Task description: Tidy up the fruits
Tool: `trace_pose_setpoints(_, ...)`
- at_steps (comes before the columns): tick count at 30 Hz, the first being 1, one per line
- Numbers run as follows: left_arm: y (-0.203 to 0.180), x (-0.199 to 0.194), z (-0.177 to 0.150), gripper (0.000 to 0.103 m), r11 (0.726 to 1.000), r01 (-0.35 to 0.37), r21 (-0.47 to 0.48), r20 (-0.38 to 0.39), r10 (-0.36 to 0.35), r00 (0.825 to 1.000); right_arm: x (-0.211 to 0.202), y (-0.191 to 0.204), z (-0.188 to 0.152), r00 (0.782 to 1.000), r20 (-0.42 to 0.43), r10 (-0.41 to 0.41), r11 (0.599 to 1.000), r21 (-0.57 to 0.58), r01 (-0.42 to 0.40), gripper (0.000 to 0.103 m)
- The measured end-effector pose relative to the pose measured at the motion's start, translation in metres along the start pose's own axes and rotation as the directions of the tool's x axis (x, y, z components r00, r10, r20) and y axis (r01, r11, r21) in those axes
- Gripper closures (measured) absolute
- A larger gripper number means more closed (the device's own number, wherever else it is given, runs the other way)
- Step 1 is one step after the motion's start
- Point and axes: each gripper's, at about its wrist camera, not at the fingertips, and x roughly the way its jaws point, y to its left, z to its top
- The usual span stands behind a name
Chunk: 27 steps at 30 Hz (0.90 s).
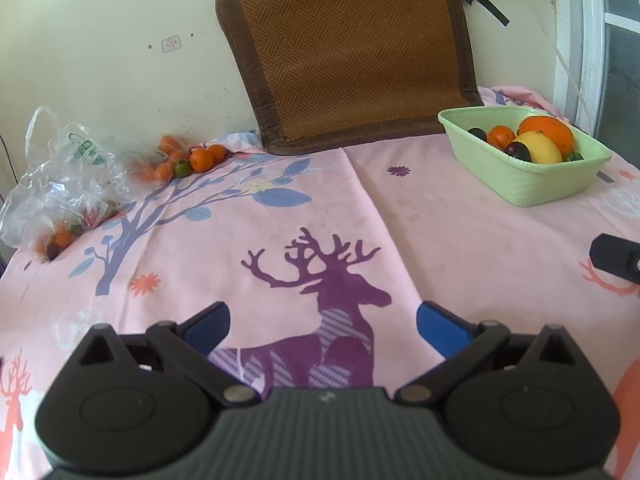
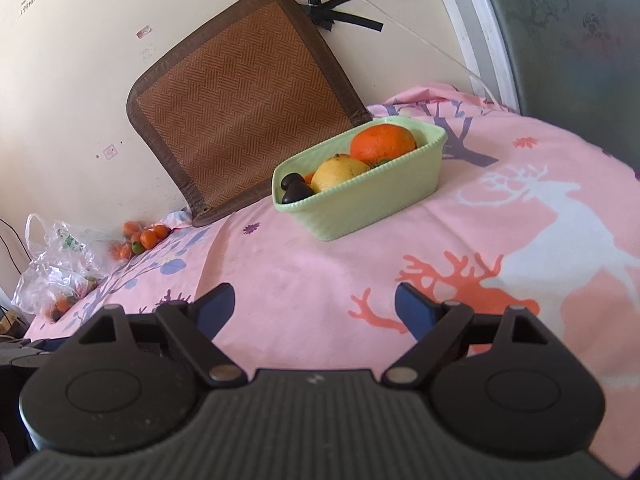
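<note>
Both your left gripper [image 1: 322,330] and right gripper [image 2: 314,308] gape wide, holding nothing. Fetch the loose tangerines [image 1: 192,158] lying well left of the green basket [image 1: 520,184], nipping one gently across its middle.

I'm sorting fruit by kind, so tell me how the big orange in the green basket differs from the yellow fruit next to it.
The big orange is deep orange; the yellow fruit is pale yellow. The big orange looks larger and sits toward the far end of the green basket; the yellow fruit lies nearer the middle, beside the dark fruits. Both are roundish and rise above the rim.
</note>
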Motion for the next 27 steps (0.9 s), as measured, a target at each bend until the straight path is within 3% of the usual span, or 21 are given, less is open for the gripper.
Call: trace_pose_setpoints(27, -0.0066, -0.008, -0.0011, 0.0, 0.998, 0.062, 0.007, -0.008, -0.062, 0.998, -0.0048, 0.0027, 0.0016, 0.999, 0.039, -0.02, 1.0, -0.001, 0.02, 0.013)
